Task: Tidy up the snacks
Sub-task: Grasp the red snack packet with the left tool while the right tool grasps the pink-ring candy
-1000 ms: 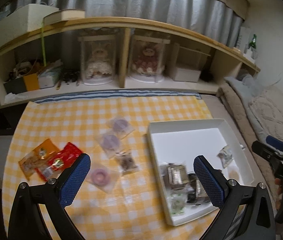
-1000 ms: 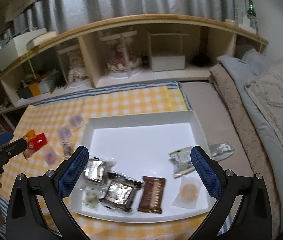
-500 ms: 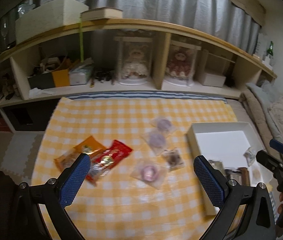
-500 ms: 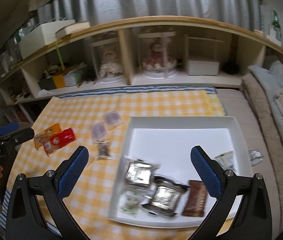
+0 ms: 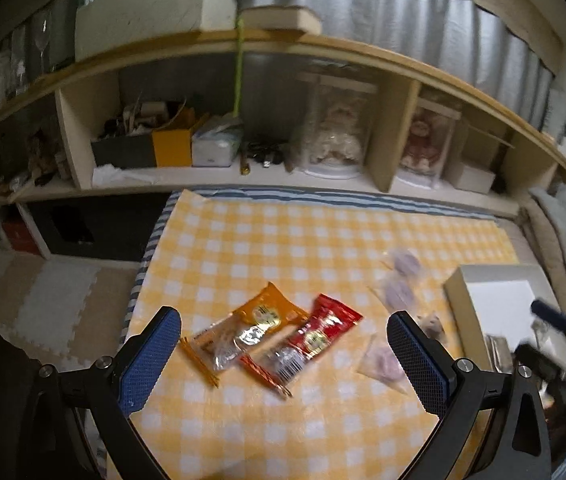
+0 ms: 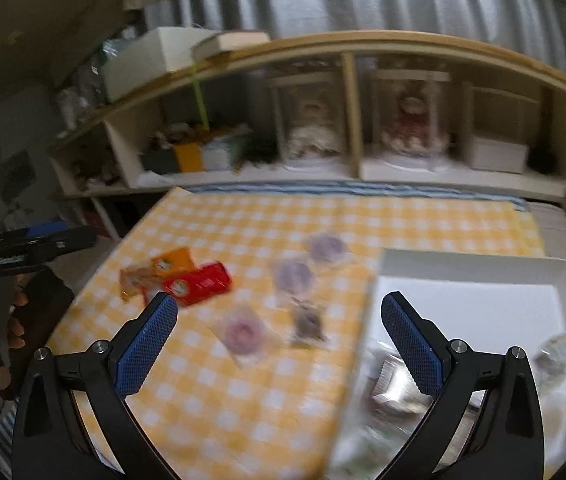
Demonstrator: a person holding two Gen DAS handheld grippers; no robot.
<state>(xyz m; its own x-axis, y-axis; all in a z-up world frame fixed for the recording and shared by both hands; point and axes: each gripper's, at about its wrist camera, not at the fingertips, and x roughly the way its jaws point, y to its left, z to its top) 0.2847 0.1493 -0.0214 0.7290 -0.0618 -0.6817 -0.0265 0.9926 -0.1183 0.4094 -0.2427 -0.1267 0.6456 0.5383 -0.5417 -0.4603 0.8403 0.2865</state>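
Both claws were spread wide, nothing gripped. My left gripper (image 5: 283, 354) hung over the orange packet (image 5: 245, 330) and red packet (image 5: 309, 340), lying side by side on the checked cloth (image 5: 283, 240), framing them for pickup. My right gripper (image 6: 279, 340) hovered by the white tray (image 6: 471, 280), where the sorted snacks sat.

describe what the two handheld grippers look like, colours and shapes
Both match: the left gripper and right gripper each have a black, angular frame with silver screws. Their two fingers carry blue, grid-textured pads. Seen from the right wrist camera, the left one's black body bears white lettering, too blurred to read.
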